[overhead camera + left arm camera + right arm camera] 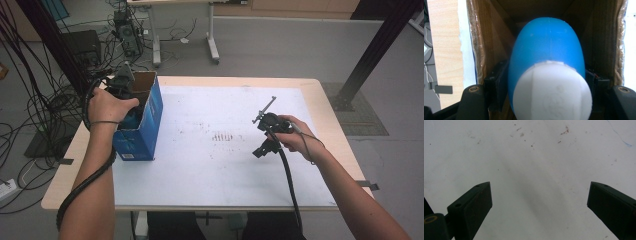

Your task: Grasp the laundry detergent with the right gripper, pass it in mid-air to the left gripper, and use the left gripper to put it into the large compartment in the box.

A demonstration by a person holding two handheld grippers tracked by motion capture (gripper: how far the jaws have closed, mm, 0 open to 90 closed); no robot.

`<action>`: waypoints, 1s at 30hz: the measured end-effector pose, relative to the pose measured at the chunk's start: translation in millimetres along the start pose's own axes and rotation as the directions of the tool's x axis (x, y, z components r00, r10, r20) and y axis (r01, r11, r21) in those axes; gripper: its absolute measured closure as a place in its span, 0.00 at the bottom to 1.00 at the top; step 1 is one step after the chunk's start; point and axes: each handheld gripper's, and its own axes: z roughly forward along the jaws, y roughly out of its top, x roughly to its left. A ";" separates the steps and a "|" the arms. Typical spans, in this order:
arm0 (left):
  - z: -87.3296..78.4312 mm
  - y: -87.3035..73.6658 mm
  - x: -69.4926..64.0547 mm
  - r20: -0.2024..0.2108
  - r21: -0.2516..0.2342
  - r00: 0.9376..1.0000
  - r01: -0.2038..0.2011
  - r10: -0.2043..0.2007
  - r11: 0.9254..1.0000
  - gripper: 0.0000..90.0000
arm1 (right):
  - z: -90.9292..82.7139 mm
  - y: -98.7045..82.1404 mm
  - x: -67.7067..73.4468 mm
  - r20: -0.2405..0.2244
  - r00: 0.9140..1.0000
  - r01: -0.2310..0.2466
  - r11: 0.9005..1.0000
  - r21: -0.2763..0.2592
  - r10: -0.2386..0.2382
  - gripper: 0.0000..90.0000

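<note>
While the person's left hand (106,106) holds the left gripper (122,82) down into the open top of the blue cardboard box (145,125), a blue and white egg-shaped capsule (547,67) sits between its black jaws. From the left gripper view the jaws stand at both sides of the capsule, inside the brown inner walls of the box, but I cannot tell if the pads press on it or are just apart from it. The box stands at the left edge of the white table cover (225,165). Well apart from it, the right gripper (267,137) is over the bare cover, its jaws wide apart with nothing between them.
</note>
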 end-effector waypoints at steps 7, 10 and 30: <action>-8.9 0.5 -0.5 -0.006 0.005 1.000 -0.004 0.004 1.000 0.38 | 1.0 0.6 0.3 -0.001 1.000 0.002 1.000 -0.001 -0.002 0.06; -15.3 0.9 -0.2 -0.011 -0.001 1.000 -0.004 0.004 1.000 0.38 | 0.3 0.3 0.5 -0.001 1.000 0.003 1.000 -0.003 -0.003 0.06; -69.4 0.2 -6.5 0.015 -0.042 0.998 -0.053 0.053 0.998 0.34 | 2.3 2.0 0.8 -0.004 1.000 0.002 1.000 -0.002 -0.002 0.06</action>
